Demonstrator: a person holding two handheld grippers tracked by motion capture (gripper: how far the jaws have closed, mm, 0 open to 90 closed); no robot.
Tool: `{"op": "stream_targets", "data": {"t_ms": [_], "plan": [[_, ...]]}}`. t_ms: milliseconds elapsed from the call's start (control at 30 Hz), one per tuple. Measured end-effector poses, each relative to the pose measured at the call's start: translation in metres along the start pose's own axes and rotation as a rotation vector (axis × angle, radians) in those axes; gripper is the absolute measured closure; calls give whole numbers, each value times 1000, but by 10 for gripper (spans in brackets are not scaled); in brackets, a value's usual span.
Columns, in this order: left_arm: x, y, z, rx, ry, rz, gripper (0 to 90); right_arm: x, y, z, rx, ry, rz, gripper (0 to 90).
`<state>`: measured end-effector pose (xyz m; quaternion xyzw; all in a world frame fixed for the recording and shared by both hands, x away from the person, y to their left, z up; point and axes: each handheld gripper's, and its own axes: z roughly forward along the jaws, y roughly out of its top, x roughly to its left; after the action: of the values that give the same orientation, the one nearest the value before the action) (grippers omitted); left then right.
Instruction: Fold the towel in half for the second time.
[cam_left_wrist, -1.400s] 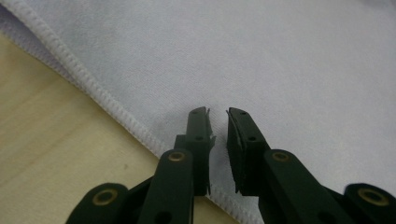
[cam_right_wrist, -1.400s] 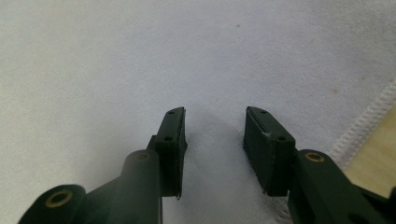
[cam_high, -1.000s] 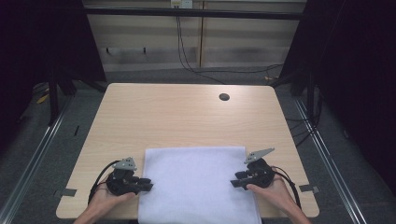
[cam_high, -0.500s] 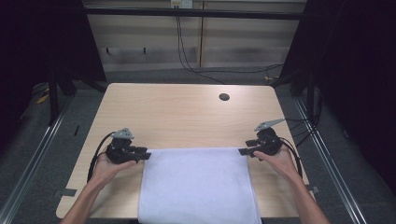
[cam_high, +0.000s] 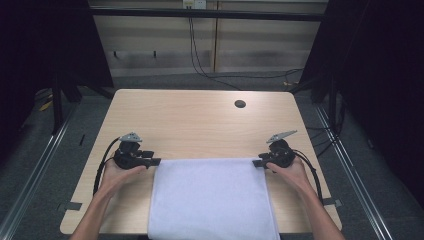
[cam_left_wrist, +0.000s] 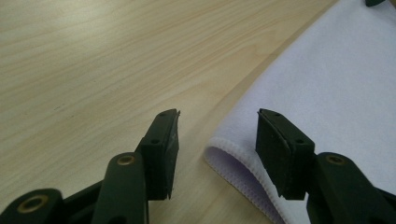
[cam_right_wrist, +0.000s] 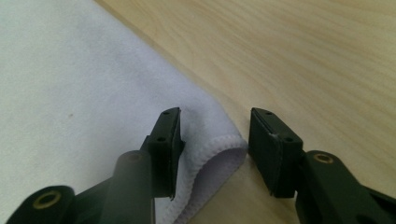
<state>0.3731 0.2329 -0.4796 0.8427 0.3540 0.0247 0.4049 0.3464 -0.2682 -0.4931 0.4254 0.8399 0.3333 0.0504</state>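
Observation:
A white towel (cam_high: 212, 200) lies flat on the wooden table (cam_high: 200, 125) and reaches over its near edge. My left gripper (cam_high: 155, 161) is at the towel's far left corner. In the left gripper view my left gripper (cam_left_wrist: 217, 114) stands open and has just been opening; the towel's (cam_left_wrist: 336, 84) hemmed, doubled corner lies loose between the jaws. My right gripper (cam_high: 257, 163) is at the far right corner. In the right gripper view my right gripper (cam_right_wrist: 215, 112) is apart but has just been closing, with the towel's (cam_right_wrist: 70, 84) corner between the jaws, unpressed.
A round dark hole (cam_high: 240, 104) sits in the tabletop at the far right. Bare wood stretches beyond the towel to the far edge. Cables (cam_high: 310, 167) trail from both grippers. Dark frame posts and floor rails flank the table.
Both hands have moved away from the person, along the towel's sides, to its far corners. The left jaws stand wider apart than before.

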Motion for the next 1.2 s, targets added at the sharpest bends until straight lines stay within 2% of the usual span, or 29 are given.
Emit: {"op": "stream_targets", "data": {"t_ms": [133, 167, 233, 367, 400, 433, 567, 833, 867, 933, 967, 1000, 1067, 1167, 1200], "plan": [[1, -1, 2, 3, -2, 5, 453, 0, -3, 0, -19, 2, -14, 609], [1, -1, 3, 3, -10, 12, 452, 2, -3, -1, -11, 5, -14, 667], [-4, -1, 8, 15, -11, 43, 442, 4, -3, -1, -1, -6, -17, 714], [-8, -2, 14, 45, -22, 67, 464, 7, -2, 1, 9, 6, -17, 796], [-10, -2, 17, 51, -32, 74, 464, 7, -2, 1, 9, 6, -17, 796], [-13, -2, 19, 70, -14, 108, 553, 7, -2, 1, 9, 10, -15, 808], [-13, -2, 17, 62, -13, 100, 627, 7, -3, 2, -14, 11, -28, 824], [-16, -1, 23, 135, -5, 98, 669, 7, -3, 2, -16, 12, -20, 827], [-16, 0, 23, 143, -12, 103, 697, 7, -3, 2, -18, 11, -18, 826], [-17, -1, 23, 141, -16, 101, 754, 7, -3, 2, -17, 10, -17, 826], [-17, -1, 24, 141, -27, 101, 754, 6, -3, 2, -17, 10, -18, 826], [-20, -1, 24, 147, -21, 116, 811, 6, -3, 2, -16, 14, -12, 828], [-21, 1, 24, 148, -16, 120, 825, 5, -2, 2, -28, 19, -7, 835], [-19, 2, 23, 133, -14, 103, 830, 4, 1, -2, -53, 21, 0, 838], [-16, 5, 21, 107, -12, 94, 831, 2, 6, -8, -94, 29, 9, 840]]}}
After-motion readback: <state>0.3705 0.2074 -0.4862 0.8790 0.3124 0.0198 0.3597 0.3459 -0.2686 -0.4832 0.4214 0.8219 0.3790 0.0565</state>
